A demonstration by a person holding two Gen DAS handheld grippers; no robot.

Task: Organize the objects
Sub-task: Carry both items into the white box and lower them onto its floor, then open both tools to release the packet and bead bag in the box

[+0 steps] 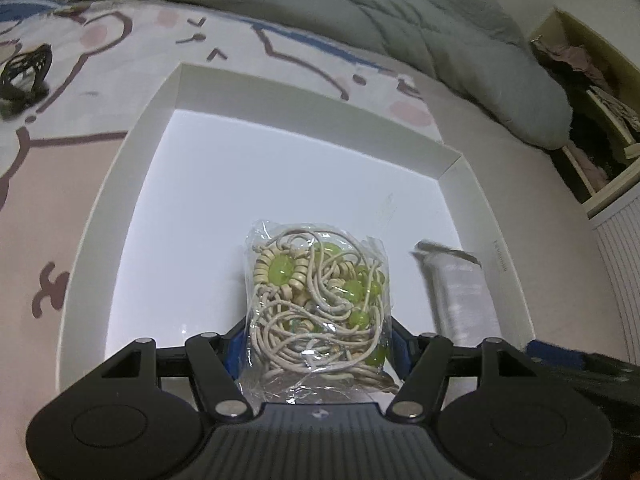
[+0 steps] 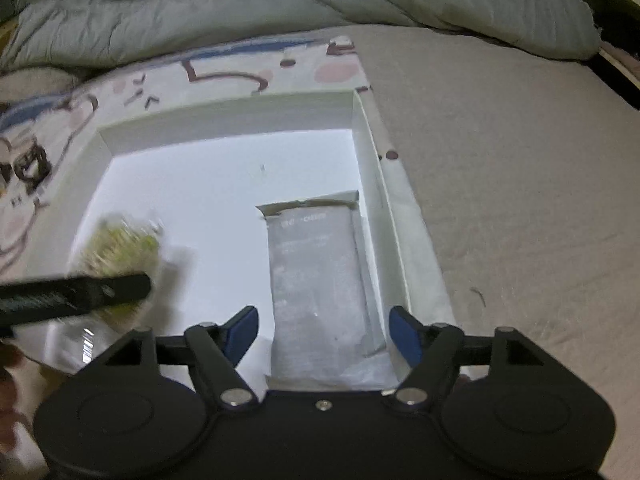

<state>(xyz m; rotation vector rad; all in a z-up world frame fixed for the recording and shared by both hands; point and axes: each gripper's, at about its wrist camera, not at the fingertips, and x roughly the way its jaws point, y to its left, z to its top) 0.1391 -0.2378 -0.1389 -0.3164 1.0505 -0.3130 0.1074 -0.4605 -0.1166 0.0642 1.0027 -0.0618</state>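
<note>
Over a white box (image 1: 120,208) on a bed (image 2: 520,160), the left gripper (image 1: 318,340) clamps a clear bag of beaded cord (image 1: 320,300). The right gripper (image 2: 323,334), fingers spread, hovers above a grey packet (image 2: 316,280) at the box's 3 o'clock wall.

text: none legible | grey packet (image 2: 320,280): print blurred | box wall (image 1: 502,258): print unreadable
</note>
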